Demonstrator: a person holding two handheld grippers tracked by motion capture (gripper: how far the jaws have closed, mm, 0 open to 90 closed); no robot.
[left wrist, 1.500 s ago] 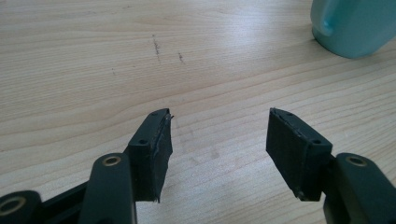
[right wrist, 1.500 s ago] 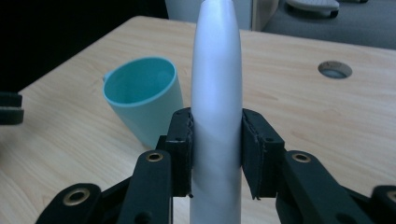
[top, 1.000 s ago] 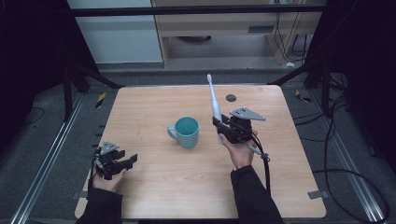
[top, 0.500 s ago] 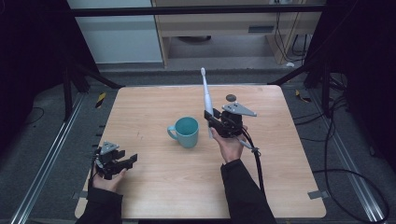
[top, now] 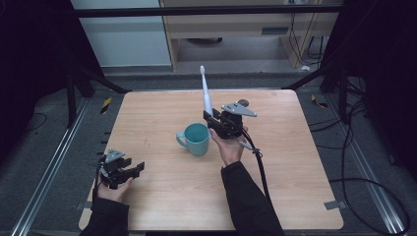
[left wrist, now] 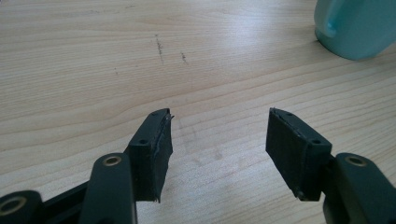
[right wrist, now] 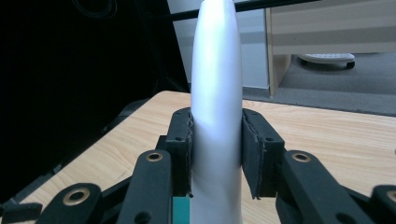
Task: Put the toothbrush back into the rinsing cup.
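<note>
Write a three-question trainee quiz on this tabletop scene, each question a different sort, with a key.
1. True or false: the right gripper is shut on the white electric toothbrush.
2. Multiple choice: beside the teal mug, which hand works? A) the left hand B) the right hand C) neither
3. Fill in: the left gripper has its jaws ____ over bare wooden table.

Key: 1 true: the pads clamp its handle, with the brush head pointing up. 2 B. 3 open, with nothing between them.
</note>
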